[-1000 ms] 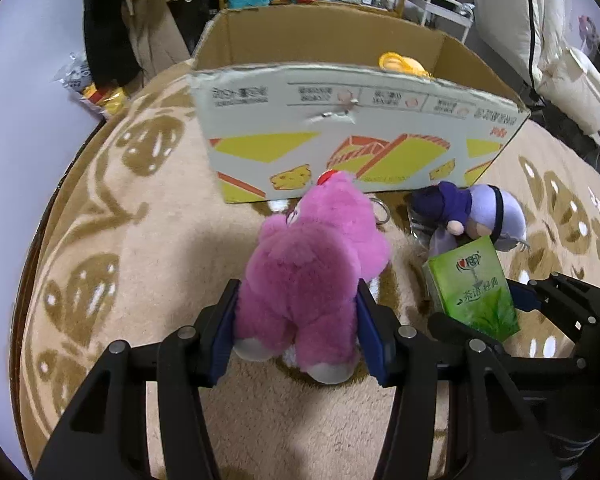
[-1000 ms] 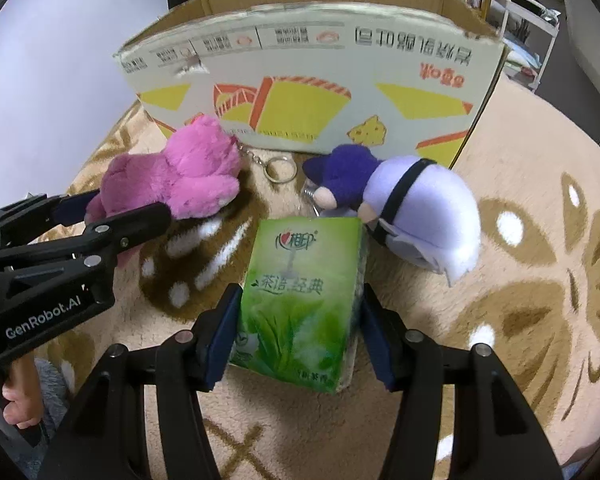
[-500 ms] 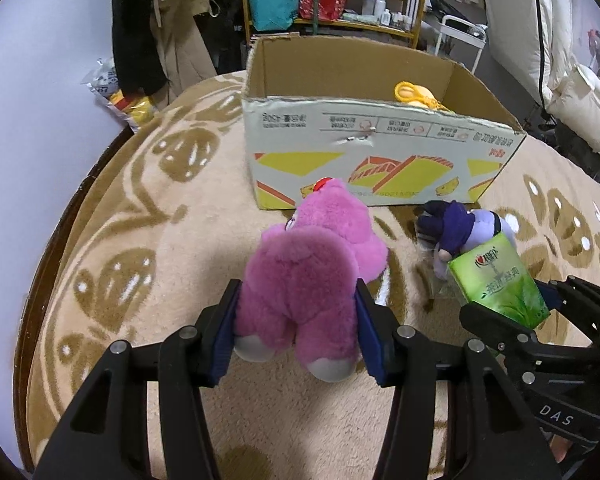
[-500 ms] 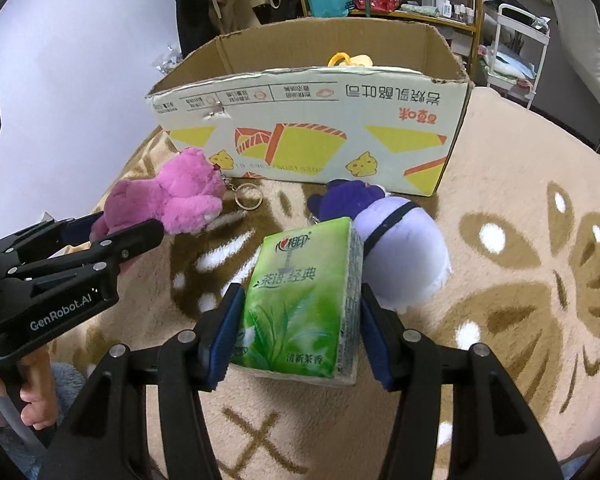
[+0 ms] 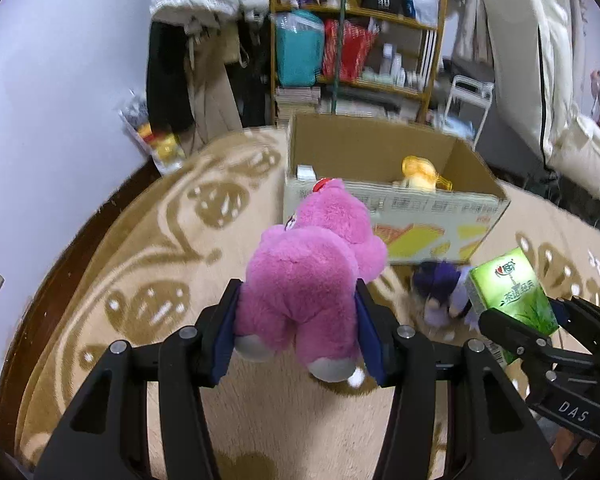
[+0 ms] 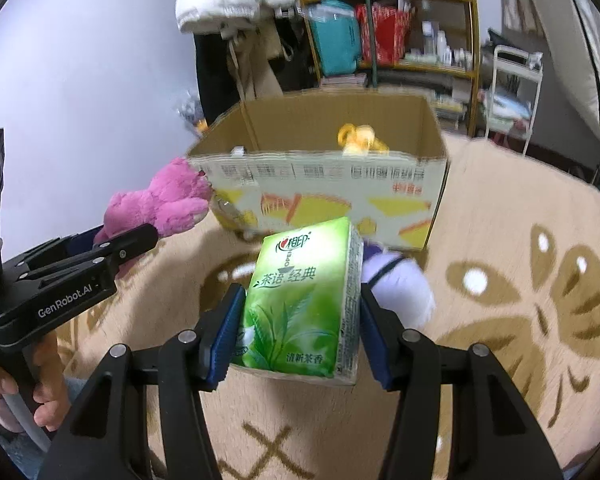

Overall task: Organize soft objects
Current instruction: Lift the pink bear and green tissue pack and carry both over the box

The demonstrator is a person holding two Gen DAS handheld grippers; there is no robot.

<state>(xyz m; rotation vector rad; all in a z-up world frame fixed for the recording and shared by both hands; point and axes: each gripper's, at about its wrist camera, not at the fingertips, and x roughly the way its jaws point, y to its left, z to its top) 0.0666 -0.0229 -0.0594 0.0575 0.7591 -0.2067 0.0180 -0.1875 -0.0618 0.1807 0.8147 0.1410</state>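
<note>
My left gripper (image 5: 298, 334) is shut on a pink plush bear (image 5: 312, 276), held off the rug in front of the open cardboard box (image 5: 392, 208). My right gripper (image 6: 300, 332) is shut on a green tissue pack (image 6: 304, 296), also lifted above the rug. A purple and lilac plush doll (image 6: 396, 292) lies on the rug just before the box, partly hidden behind the pack. The same doll (image 5: 440, 292) shows in the left wrist view beside the tissue pack (image 5: 512, 288). A yellow soft toy (image 6: 360, 140) sits inside the box (image 6: 324, 184).
A beige patterned rug (image 5: 168, 248) covers the floor, with dark wood floor (image 5: 72, 248) at its left edge. Behind the box stand a crowded shelf (image 5: 356, 40), hanging clothes (image 5: 204, 76) and a white folding rack (image 6: 512, 92). A hand (image 6: 48, 392) holds the left gripper's handle.
Both grippers rose off the rug with the bear and the tissue pack and tilted up. The box's inside and the room behind came into view. The purple doll stayed on the rug.
</note>
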